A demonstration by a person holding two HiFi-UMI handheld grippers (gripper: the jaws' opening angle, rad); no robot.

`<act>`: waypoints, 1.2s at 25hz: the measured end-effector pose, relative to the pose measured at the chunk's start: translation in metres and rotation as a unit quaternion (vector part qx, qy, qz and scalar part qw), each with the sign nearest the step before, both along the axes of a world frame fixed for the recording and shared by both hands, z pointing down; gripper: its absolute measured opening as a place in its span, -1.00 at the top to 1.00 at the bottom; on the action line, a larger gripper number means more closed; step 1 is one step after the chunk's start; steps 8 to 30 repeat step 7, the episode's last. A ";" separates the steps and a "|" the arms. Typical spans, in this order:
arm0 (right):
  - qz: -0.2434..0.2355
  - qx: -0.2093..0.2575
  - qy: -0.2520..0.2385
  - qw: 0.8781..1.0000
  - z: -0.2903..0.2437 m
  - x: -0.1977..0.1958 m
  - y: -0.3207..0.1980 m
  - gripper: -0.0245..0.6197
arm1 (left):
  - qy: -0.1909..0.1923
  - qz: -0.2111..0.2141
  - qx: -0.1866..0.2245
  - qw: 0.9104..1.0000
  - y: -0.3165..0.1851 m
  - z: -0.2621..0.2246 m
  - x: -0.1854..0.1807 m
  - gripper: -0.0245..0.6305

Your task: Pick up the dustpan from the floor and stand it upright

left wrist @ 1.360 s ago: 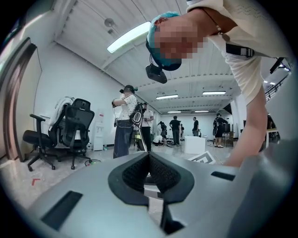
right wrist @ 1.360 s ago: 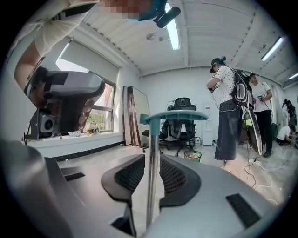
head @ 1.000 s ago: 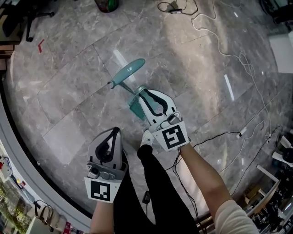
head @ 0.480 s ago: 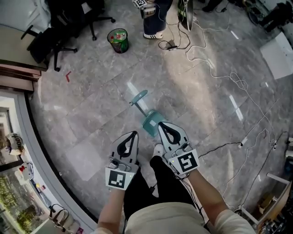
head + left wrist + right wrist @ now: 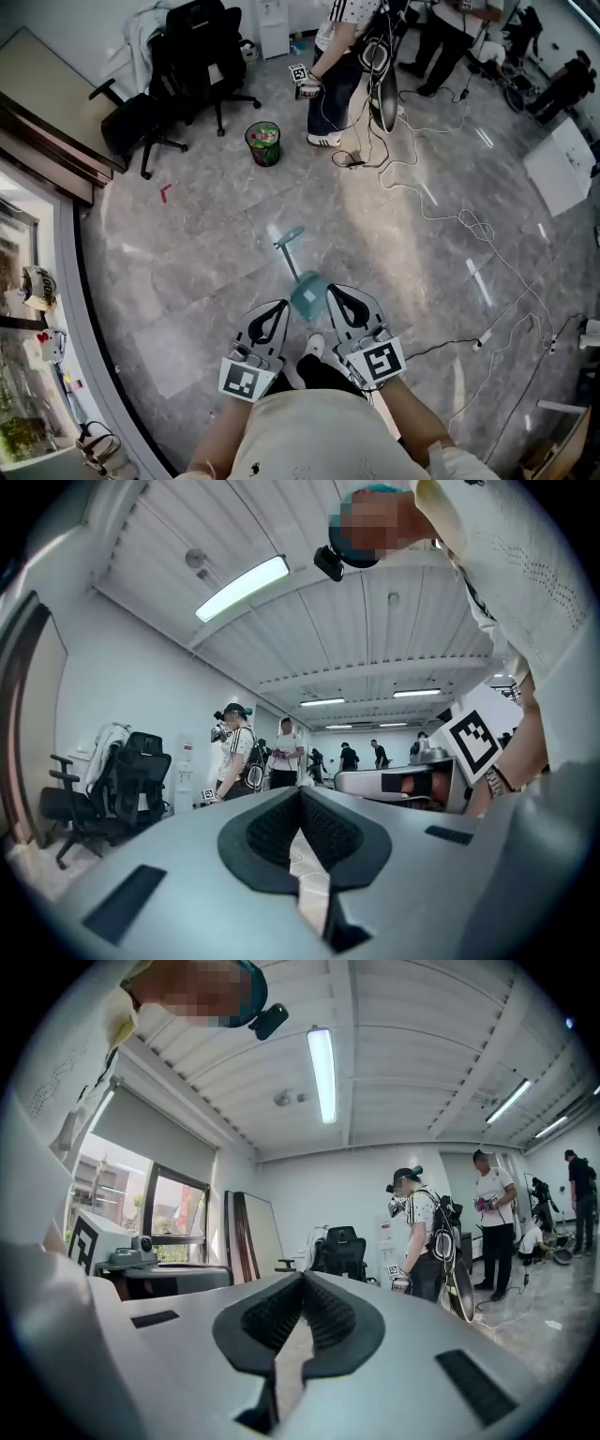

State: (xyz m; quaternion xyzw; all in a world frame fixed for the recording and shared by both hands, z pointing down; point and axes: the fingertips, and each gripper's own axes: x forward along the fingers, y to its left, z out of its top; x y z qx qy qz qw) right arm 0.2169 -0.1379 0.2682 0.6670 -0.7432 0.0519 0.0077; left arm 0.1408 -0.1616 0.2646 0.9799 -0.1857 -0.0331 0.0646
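Observation:
The teal dustpan (image 5: 307,294) is on the grey floor just beyond my two grippers, its long handle (image 5: 288,238) pointing away toward the upper left. From above I cannot tell whether it stands or lies. My left gripper (image 5: 278,306) and right gripper (image 5: 334,292) are raised side by side, well above it and touching nothing. The left gripper (image 5: 300,790) points level at the room with its pads pressed together on nothing. The right gripper (image 5: 303,1277) is likewise shut and holds nothing. Neither gripper view shows the dustpan.
A green waste bin (image 5: 263,143) and black office chairs (image 5: 192,58) stand at the far left. A person (image 5: 338,66) with a marker cube stands beyond the dustpan. Cables (image 5: 469,230) trail across the floor at right. A curved glass wall (image 5: 80,309) runs along the left.
Both grippers have risen far from the floor, so the dustpan looks smaller and lower. The right gripper, spread over the pan a second ago, has left it and shut.

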 end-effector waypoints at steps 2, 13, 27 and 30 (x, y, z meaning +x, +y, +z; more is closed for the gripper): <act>0.007 0.007 -0.003 1.000 -0.013 -0.002 0.026 0.87 | 0.008 -0.009 0.012 1.000 0.017 -0.016 -0.007 0.89; 0.024 0.008 -0.021 0.999 -0.017 -0.023 0.091 0.87 | 0.015 -0.026 0.028 0.999 0.072 -0.027 -0.046 0.89; 0.024 0.008 -0.021 0.999 -0.017 -0.023 0.091 0.87 | 0.015 -0.026 0.028 0.999 0.072 -0.027 -0.046 0.89; 0.024 0.008 -0.021 0.999 -0.017 -0.023 0.091 0.87 | 0.015 -0.026 0.028 0.999 0.072 -0.027 -0.046 0.89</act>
